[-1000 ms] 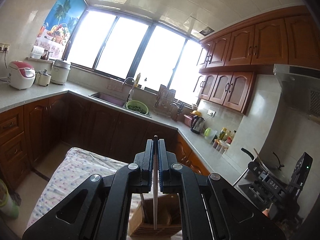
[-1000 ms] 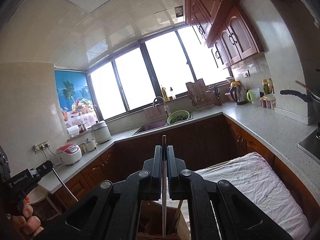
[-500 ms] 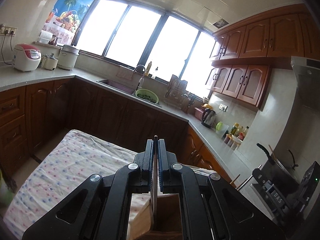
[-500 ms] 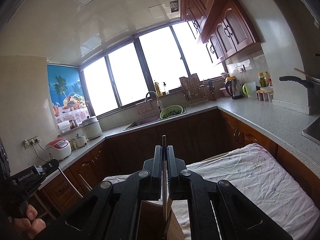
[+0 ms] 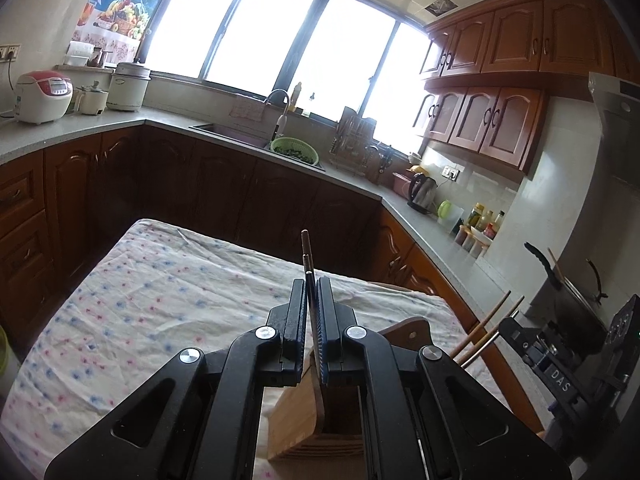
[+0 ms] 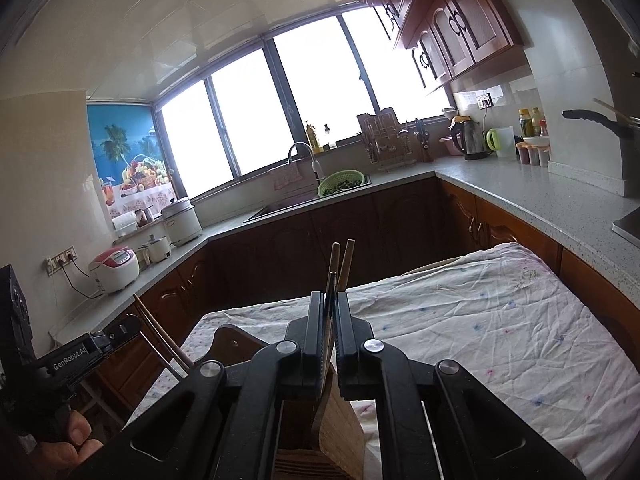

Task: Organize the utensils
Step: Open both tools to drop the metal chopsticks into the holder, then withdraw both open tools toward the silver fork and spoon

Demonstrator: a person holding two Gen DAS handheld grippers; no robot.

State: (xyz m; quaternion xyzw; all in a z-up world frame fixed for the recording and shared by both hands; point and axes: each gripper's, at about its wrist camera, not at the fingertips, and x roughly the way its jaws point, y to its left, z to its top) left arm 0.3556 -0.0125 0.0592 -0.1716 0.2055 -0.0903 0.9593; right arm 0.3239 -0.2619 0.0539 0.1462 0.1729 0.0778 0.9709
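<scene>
Below the left fingers [image 5: 313,292], nearest the camera, stands a wooden utensil holder [image 5: 316,432] on the cloth-covered tabletop [image 5: 160,300]. The left fingers are clamped on a pair of thin chopsticks [image 5: 306,258] that run up between the pads and poke out just past the tips; their lower ends reach down into the holder's opening. To the right of these fingers the other gripper shows at the frame edge with its own sticks slanting up from it.

In the right wrist view the same holder [image 6: 336,436] sits directly under the right fingers [image 6: 330,308], its slatted side to the right of them. The right fingers are pressed together on a second pair of chopsticks [image 6: 340,260], wooden, rising past the tips and splaying slightly apart at the top. To the left of these fingers a person's hand [image 6: 68,440] grips the left tool, with a stick slanting up beside it.

Beyond both sets of fingers the flowered cloth stretches away, bare of utensils. Past it run dark wooden cabinets under a grey counter [image 5: 100,128], with a sink and a green colander [image 5: 294,150] straight ahead of the left fingers, a kettle [image 5: 422,192] off to the right, and a rice cooker [image 5: 42,96] far to the left under the bright windows.
</scene>
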